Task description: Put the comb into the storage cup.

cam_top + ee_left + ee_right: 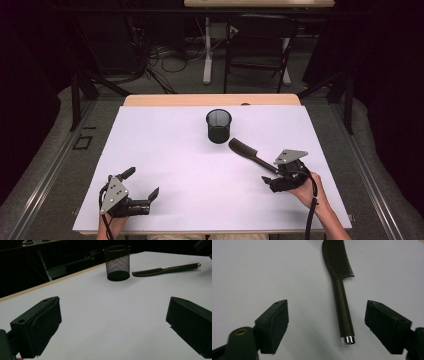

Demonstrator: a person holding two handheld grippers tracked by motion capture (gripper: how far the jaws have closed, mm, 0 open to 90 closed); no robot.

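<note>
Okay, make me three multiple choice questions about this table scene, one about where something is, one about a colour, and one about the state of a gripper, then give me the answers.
1. Where does the comb lie?
A. Inside the mesh cup
B. Flat on the white table, beside the mesh cup
C. Across the left gripper

2. What colour is the mesh cup?
A. Black
B. Red
C. White

3. How does the right gripper stand?
A. Shut on the comb
B. Shut on nothing
C. Open, with the comb's handle between its jaws, untouched

Answers: B, the comb rests on the table just next to the cup; A, the cup is dark black mesh; C, the right gripper view shows gaps on both sides of the handle.
</note>
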